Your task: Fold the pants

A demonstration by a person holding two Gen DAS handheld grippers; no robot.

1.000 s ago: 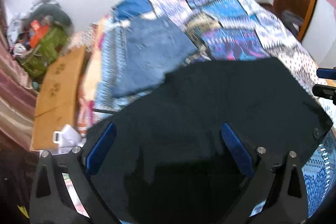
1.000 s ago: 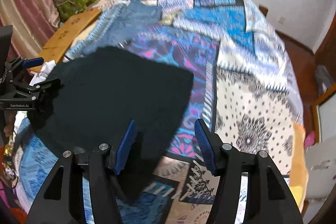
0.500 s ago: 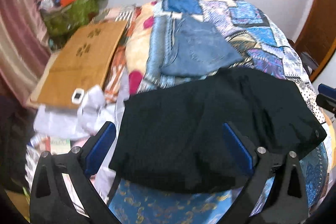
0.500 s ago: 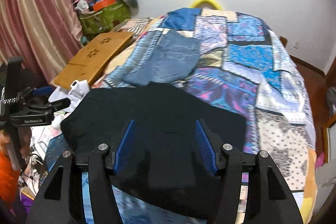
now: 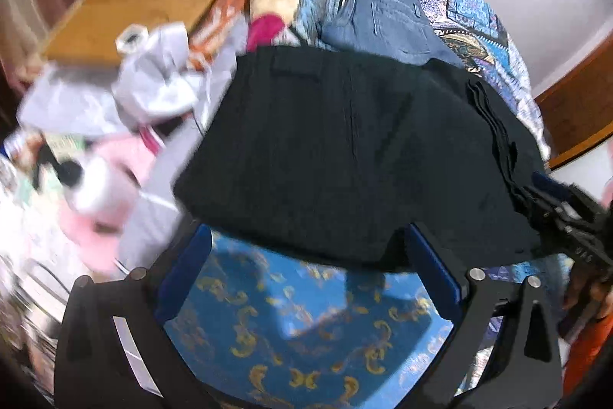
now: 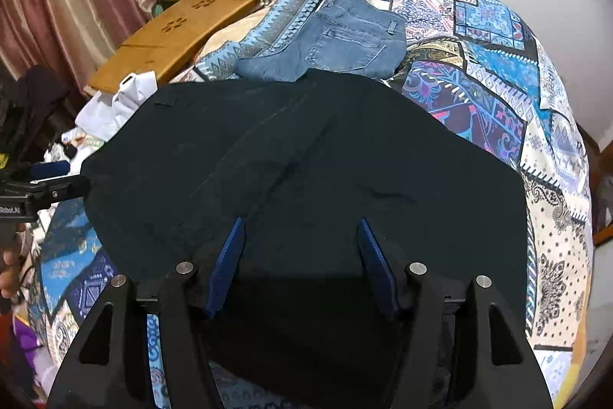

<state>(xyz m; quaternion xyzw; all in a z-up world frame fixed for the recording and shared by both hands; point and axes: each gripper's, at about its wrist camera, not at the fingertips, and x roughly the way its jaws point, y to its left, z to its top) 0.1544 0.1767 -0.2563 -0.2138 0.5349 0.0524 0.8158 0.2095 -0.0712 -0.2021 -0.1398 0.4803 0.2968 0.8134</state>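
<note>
Lying folded on the patchwork bedspread (image 6: 498, 71), the black pants (image 6: 306, 171) are sitting at the near edge of the bed, just in front of a pair of folded blue jeans (image 6: 337, 45). I am holding the left gripper (image 5: 306, 255) wide apart at the near hem; nothing is between its pads, and the cloth is just beyond them. The right gripper (image 6: 302, 255) is also spread wide, hovering over the right part of the bundle, and I cannot tell whether its pads are touching the fabric. I am judging the fold nearly done, so the job now is squaring: I am planning to press the top layer flat, line up the stacked edges showing on the right side in the left wrist view, and avoid dragging the pile off the mattress. The bundle's long axis is running left to right across the bed, with a belt loop (image 6: 165, 102) at the far left corner suggesting the waistband is lying there.
</note>
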